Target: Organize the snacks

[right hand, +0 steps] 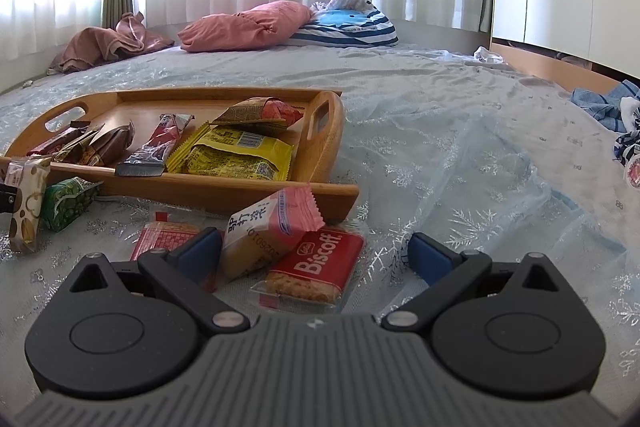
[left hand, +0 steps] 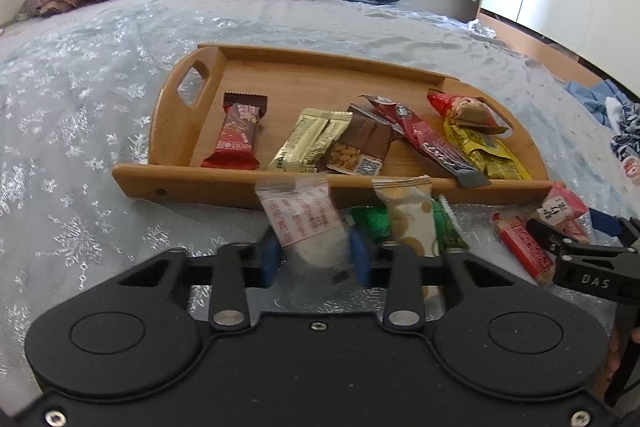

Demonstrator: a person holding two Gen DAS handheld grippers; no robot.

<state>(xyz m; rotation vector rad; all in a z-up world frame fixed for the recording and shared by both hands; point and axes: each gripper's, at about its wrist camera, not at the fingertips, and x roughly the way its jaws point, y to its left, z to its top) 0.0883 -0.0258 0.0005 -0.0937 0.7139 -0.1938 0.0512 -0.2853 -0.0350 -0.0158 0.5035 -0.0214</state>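
My left gripper (left hand: 314, 259) had its blue pads closed in against the sides of a clear packet with red print (left hand: 304, 227), which lay on the bed (left hand: 80, 87) just in front of the near rim of the wooden tray (left hand: 192, 183). The pads looked to be pressing on the film, so I judged the packet held, though only lightly. It seemed to me a light, soft thing: thin crinkly plastic around a pale round cake, likely to slip or crush if squeezed hard. I thought the best hold was across the filled middle, not the flat sealed ends, which would fold and slide out. Just beside it lay a cream packet with gold dots (left hand: 412, 223) and a green packet (left hand: 372, 223), close enough to snag on a lift.

My left hand pointed slantwise down toward the bed and the tray beyond. The tray already carried several bars and packets, among them a yellow packet (right hand: 236, 155).

My right gripper (right hand: 316, 255) hung low over the bed with its jaws spread wide and nothing gripped. Between them lay a pink packet (right hand: 272, 227) resting partly on a red Biscoff packet (right hand: 320, 267). Both looked light and stiff with brittle biscuit inside, best taken across the short width.
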